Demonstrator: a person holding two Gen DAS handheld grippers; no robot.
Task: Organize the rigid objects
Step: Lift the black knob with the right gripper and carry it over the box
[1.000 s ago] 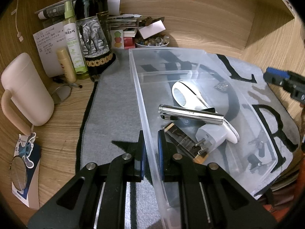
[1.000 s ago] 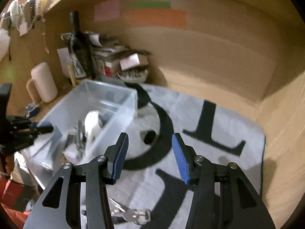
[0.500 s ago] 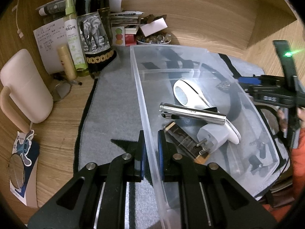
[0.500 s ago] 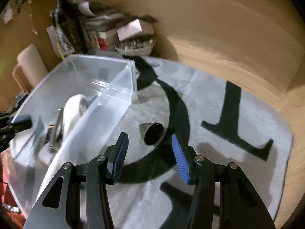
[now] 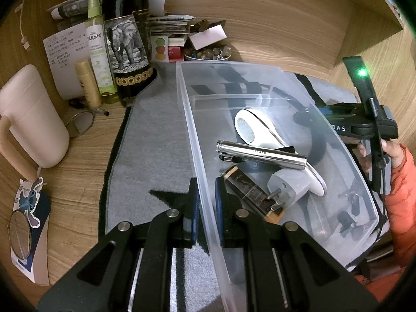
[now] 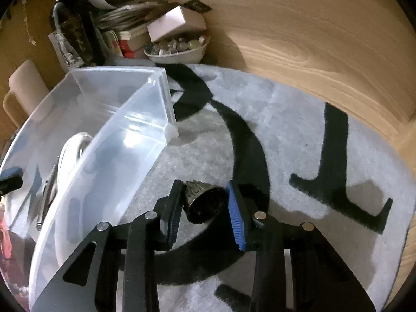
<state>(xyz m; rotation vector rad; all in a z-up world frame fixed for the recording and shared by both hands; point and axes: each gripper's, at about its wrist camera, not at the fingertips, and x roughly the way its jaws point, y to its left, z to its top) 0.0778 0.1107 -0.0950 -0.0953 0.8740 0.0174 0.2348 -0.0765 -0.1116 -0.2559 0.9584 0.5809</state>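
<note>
Left claw [image 5: 206, 202]: clamped on the near wall of the clear plastic bin [image 5: 345, 145], low centre of the left wrist view, probably to steady it while things are dropped in.
Bin contents: a white handled piece [image 5: 253, 130], a silver tube [image 5: 262, 153], a dark flat bar [image 5: 249, 195] and a white plug [image 5: 288, 184] lie together on the bin floor, mid-frame.
Right claw [image 6: 204, 202]: low centre of the right wrist view, closing around a small dark metal bell-shaped cap [image 6: 205, 202]; the left pad touches it, the right pad looks just shy.
Cap: lies tipped on its side on the mat, just beside the bin, likely next to go in.
Surface: grey mat [image 6: 286, 119] with black letters on a wooden bench [image 5: 78, 171].
Room: wood-panelled alcove, clutter in the upper left.
</note>
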